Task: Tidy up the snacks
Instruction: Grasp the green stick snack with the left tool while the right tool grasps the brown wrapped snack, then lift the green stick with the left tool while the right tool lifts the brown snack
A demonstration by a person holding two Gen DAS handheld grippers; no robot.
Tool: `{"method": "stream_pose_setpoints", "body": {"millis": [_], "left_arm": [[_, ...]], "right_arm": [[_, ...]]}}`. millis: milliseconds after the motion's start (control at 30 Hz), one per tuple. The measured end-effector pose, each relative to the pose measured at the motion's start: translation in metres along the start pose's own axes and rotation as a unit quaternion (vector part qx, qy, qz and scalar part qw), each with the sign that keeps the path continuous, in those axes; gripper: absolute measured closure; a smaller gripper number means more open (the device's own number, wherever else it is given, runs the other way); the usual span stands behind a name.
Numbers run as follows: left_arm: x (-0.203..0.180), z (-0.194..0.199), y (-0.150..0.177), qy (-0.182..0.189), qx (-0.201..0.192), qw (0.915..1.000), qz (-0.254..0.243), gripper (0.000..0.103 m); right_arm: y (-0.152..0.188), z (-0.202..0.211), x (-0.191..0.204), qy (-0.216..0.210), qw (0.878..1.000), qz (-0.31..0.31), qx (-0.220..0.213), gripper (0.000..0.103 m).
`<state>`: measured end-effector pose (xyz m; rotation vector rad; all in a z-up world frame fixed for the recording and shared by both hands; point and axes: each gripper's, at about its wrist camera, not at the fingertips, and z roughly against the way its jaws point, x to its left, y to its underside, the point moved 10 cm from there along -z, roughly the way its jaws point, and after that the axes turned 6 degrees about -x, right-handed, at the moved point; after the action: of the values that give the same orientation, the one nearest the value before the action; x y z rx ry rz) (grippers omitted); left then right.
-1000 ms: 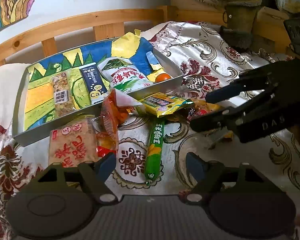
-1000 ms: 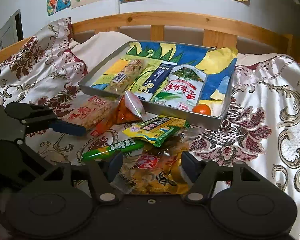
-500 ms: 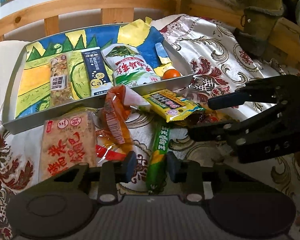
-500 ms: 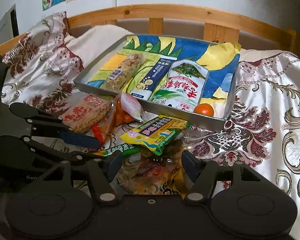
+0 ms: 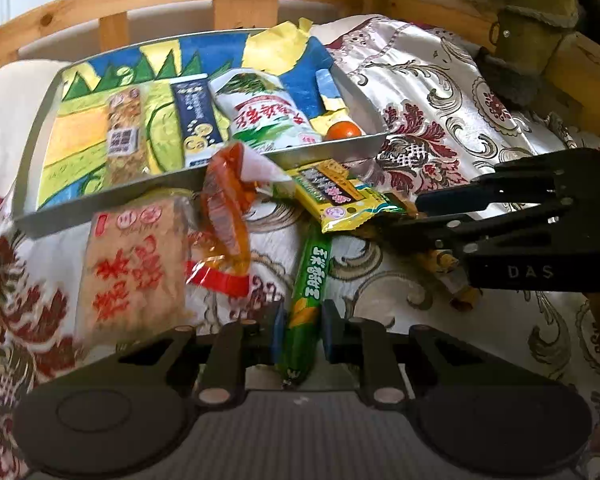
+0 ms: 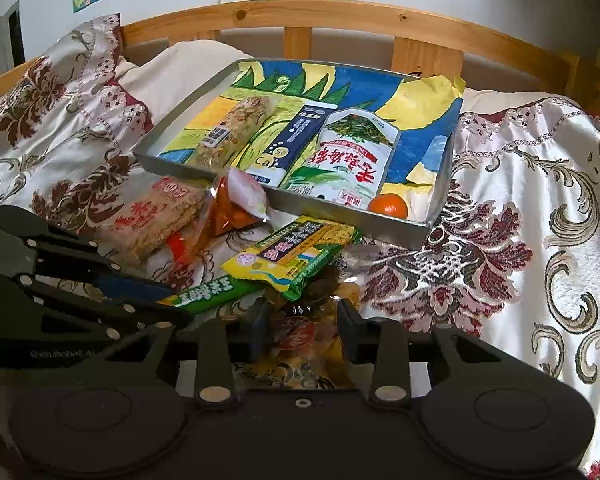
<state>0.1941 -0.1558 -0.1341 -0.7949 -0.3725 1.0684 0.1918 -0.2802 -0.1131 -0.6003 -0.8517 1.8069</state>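
Note:
A grey metal tray (image 5: 100, 208) (image 6: 332, 210) with a painted liner holds a nut bar, a dark blue packet, a white-green bag and an orange. Loose snacks lie on the patterned bedspread in front of it. My left gripper (image 5: 299, 334) is shut on the near end of a green sausage stick (image 5: 312, 276) (image 6: 208, 294). My right gripper (image 6: 300, 330) is partly closed around a clear yellow snack bag (image 6: 300, 352); it also shows in the left wrist view (image 5: 404, 210). A yellow-green packet (image 5: 340, 196) (image 6: 296, 256) lies over that bag.
A rice cracker pack (image 5: 132, 268) (image 6: 156, 220) and an orange-red bag (image 5: 228, 208) (image 6: 232, 208) lie left of the stick. A wooden bed rail (image 6: 300, 20) runs behind the tray. Patterned bedspread (image 6: 540, 220) extends right.
My left gripper moved forward and closed from wide open onto the green stick. My right gripper narrowed around the clear yellow bag.

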Motion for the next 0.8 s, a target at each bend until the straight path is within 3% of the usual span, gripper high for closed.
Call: {"method": "stream_pose_setpoints", "body": {"millis": [267, 533, 633, 800], "left_arm": [[0.003, 0.017, 0.007, -0.004, 0.006, 0.9999, 0.014, 0.081], [0.0, -0.003, -0.008, 0.004, 0.019, 0.9998, 0.001, 0.078], [0.0, -0.011, -0.013, 0.005, 0.019, 0.9998, -0.008, 0.073], [-0.002, -0.022, -0.02, 0.014, 0.021, 0.9995, -0.02, 0.073]], "right_arm": [[0.008, 0.015, 0.001, -0.012, 1.0, -0.013, 0.015, 0.064], [-0.003, 0.001, 0.003, -0.008, 0.999, -0.027, 0.016, 0.048], [-0.004, -0.006, 0.003, -0.006, 0.999, -0.025, 0.021, 0.045], [0.0, -0.011, 0.0, -0.003, 1.0, -0.019, 0.025, 0.043]]}}
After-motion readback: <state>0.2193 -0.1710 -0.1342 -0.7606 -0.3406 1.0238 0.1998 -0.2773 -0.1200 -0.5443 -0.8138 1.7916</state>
